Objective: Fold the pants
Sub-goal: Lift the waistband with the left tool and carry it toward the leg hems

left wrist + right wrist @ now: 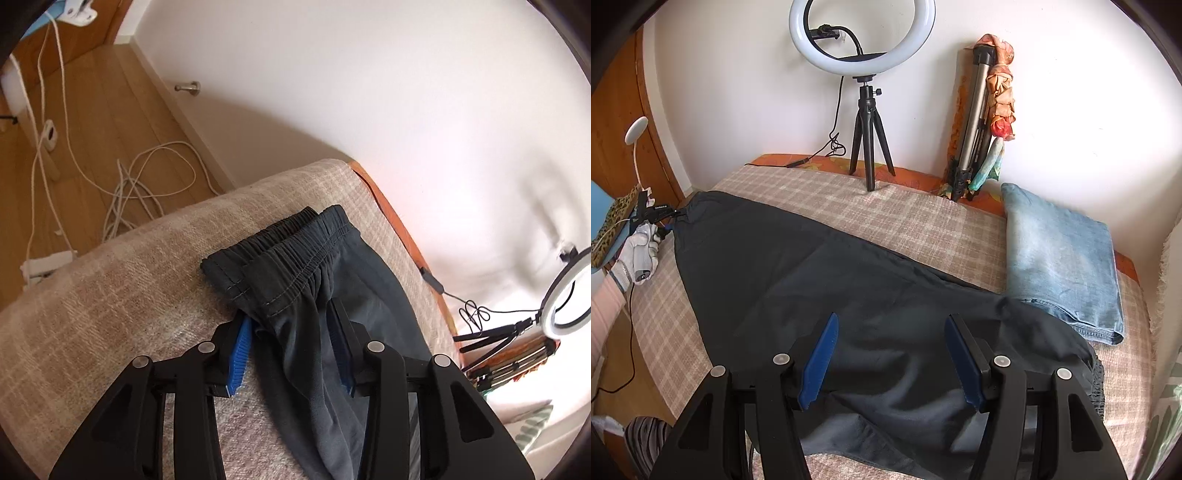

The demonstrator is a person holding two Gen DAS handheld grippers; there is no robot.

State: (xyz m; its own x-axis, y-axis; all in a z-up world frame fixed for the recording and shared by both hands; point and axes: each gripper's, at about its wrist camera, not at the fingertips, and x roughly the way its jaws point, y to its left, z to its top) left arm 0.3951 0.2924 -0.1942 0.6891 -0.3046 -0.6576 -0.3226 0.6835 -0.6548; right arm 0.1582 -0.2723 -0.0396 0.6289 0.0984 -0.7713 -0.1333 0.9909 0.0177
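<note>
Dark pants spread across a bed under a beige plaid blanket, elastic waistband bunched near one end; left claw spread wide, blue pads either side of a fold of dark cloth just below the waistband, not closed on it; right claw also wide apart, hovering over or perhaps resting on the pants, gripping nothing; folded light-blue jeans lying beside the pants towards the wall; ring light on a small tripod by the white wall, folded tripod leaning nearby; wooden floor with tangled white cables past the bed's end.
</note>
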